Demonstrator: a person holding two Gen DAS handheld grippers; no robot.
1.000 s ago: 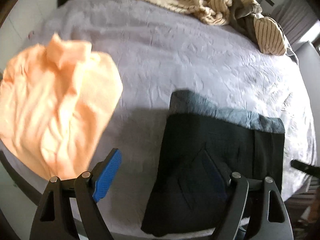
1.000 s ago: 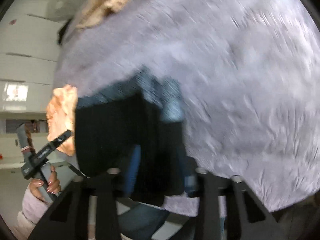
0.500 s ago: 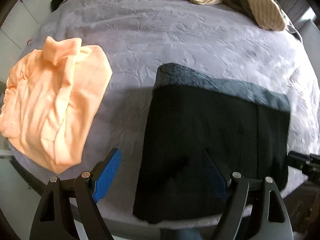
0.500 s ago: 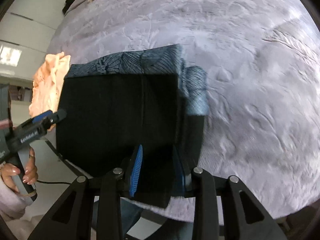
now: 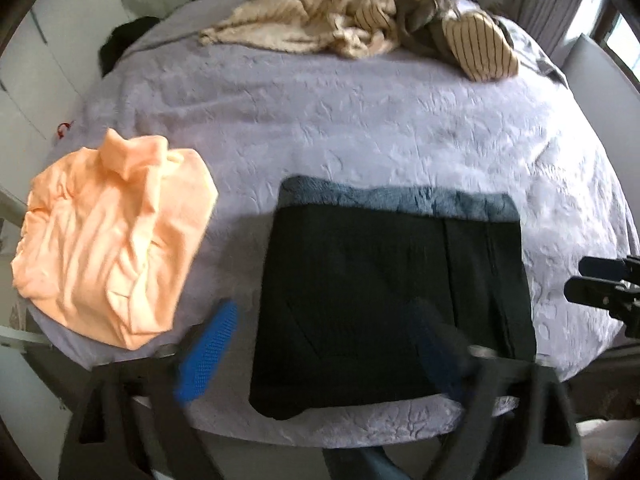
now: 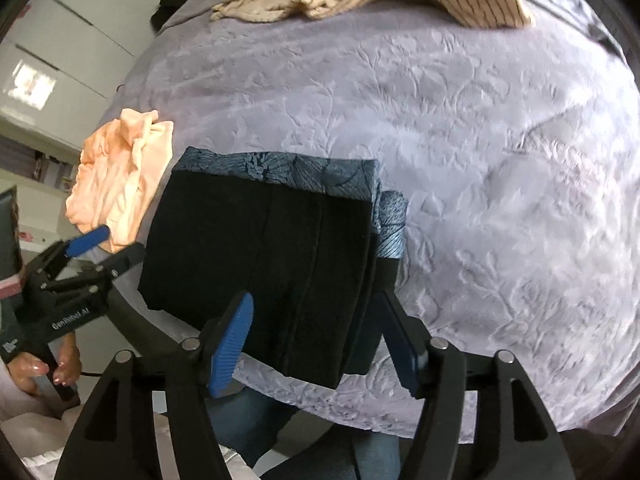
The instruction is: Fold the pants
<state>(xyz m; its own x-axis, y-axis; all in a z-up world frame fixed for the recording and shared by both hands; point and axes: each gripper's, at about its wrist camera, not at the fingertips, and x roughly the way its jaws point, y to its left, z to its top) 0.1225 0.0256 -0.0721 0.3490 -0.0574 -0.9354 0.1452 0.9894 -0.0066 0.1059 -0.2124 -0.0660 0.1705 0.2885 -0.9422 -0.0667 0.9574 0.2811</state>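
Left wrist: one folded pants [image 5: 384, 304], one orange shirt [image 5: 112, 236].

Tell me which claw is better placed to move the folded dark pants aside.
Probably the right claw: its opening jaws straddle the near corner of the folded dark pants. The left claw, also opening, straddles the pants' left edge but looks farther above them.

A pair of black fabric pants [image 5: 384, 304], folded into a compact, near-square stack, lies flat on a lilac embossed bedspread [image 5: 360, 128] close to the bed's near edge. A blue-grey band printed with a leaf pattern [image 6: 280, 168] shows along the far edge of the stack and wraps down its right side. Seam lines run lengthwise across the top layer.
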